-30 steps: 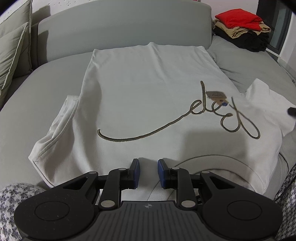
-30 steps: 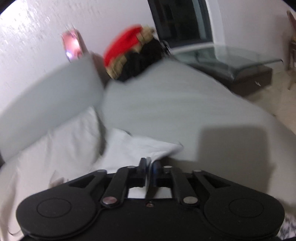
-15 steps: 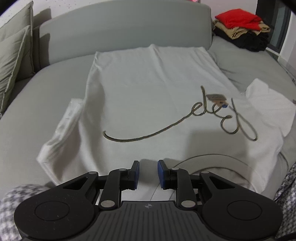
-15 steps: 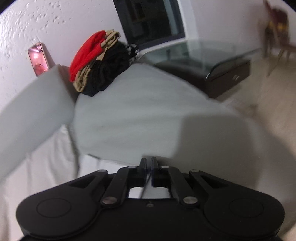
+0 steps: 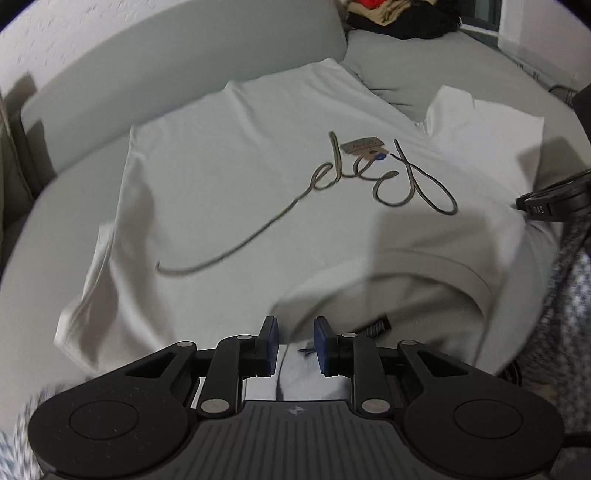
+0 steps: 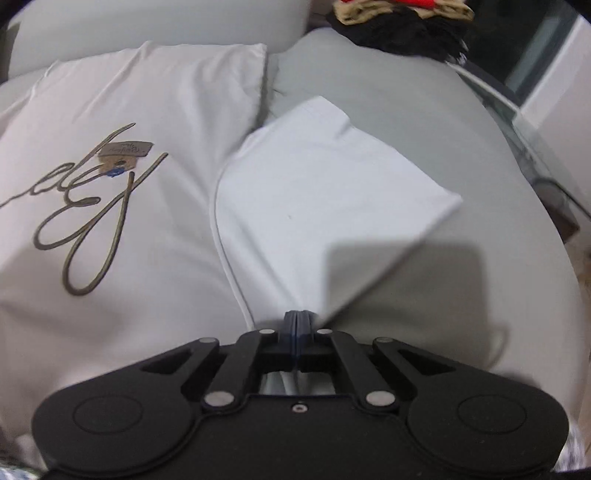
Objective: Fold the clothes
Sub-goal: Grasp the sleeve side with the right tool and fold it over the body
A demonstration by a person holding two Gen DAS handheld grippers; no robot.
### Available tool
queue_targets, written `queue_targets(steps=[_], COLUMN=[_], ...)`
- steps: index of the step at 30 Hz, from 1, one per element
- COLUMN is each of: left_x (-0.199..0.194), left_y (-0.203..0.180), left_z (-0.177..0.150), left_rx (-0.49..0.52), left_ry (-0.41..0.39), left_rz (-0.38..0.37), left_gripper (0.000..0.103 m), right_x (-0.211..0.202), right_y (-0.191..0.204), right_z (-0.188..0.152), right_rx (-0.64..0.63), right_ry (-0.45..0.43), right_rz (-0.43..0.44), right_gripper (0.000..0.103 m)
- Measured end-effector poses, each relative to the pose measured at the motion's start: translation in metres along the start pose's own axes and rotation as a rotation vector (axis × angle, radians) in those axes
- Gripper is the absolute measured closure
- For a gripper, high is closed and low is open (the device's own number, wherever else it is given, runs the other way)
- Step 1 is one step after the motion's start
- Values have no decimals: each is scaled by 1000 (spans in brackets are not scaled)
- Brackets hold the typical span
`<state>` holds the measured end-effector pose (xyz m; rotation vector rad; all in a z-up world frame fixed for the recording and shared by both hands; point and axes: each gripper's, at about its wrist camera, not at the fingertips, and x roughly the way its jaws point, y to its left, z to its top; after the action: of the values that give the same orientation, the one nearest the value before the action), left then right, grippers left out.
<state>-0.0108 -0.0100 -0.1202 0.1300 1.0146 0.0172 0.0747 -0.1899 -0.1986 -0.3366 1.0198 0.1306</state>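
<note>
A white T-shirt (image 5: pixel 240 184) with a gold script print and a brown tag (image 5: pixel 364 146) lies face up on a grey sofa, collar (image 5: pixel 406 266) toward me. My left gripper (image 5: pixel 294 332) is open, its blue pads either side of the collar edge. My right gripper (image 6: pixel 298 320) is shut on the near edge of the shirt's right sleeve (image 6: pixel 325 192), at the shoulder. The shirt body (image 6: pixel 110 229) lies to its left. Part of the right gripper (image 5: pixel 554 205) shows at the right edge of the left wrist view.
A stack of folded clothes (image 5: pixel 402 18), red, tan and black, sits at the sofa's far right; it also shows in the right wrist view (image 6: pixel 402 26). The grey backrest (image 5: pixel 166 70) runs behind the shirt. A glass table (image 6: pixel 535 140) stands to the right.
The right gripper has swung down from facing the wall and window to the sleeve, staying shut on it. The left gripper has moved right to the collar, still open.
</note>
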Motion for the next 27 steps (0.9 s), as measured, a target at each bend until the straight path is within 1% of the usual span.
queue_targets(steps=[1,2,3,4,5,6,7,8,9,10,12,14,15,18,21,24,25,27], left_x=[-7,-16,-25,-35,-46,-55,-64,-70,-74,-76,-72,-55,-42,-6,15,25,28,34], left_y=[10,23,36,50,64,80,97,118,139,159,194,223,236,258,261,258,258,259], left_z=[-4,-7,-11,-16,-20,-26,-31,-36,-40,-45,-49,-51,-50,-43,-38,-34,-33,-31], left_rx=[-43,-99,-155,-200,-243,-292,-342,-411,-487,-549,-652,-723,-753,-768,-738,-730,-736,-748], left_ry=[0,-18,-38,-68,-98,-128,-158,-180,-205,-229,-238,-213,-187,-91,-30,-21,-16,-1], left_rz=[-14,-22,-30,-18,-4,7,19,10,0,8,57,58,41,-10,-49,-85,-103,-142], left_gripper=[79,79,79,78,78,78,76,70,66,64,64,64,65,66,68,69,74,75], right_x=[-5,-11,-18,-28,-38,-50,-58,-66,-73,-78,-85,-86,-88,-91,-95,-95,-94,-91], right_y=[-1,-2,-3,-6,-9,-11,-12,-13,-13,-13,-10,-4,3,19,24,20,18,15], right_z=[1,1,1,1,2,2,3,3,5,6,10,15,17,20,21,19,18,18], right_rx=[5,16,28,40,52,59,68,79,99,121,177,207,207,195,180,189,196,213], right_ry=[9,15,12,-15,-47,-86,-112,-133,-142,-147,-133,-122,-122,-123,-127,-124,-120,-108], right_rz=[-2,3,15,44,76,118,161,207,262,317,421,486,498,522,530,522,517,513], right_gripper=[103,102,98,88,72,60,57,54,52,51,49,49,49,49,49,48,48,47])
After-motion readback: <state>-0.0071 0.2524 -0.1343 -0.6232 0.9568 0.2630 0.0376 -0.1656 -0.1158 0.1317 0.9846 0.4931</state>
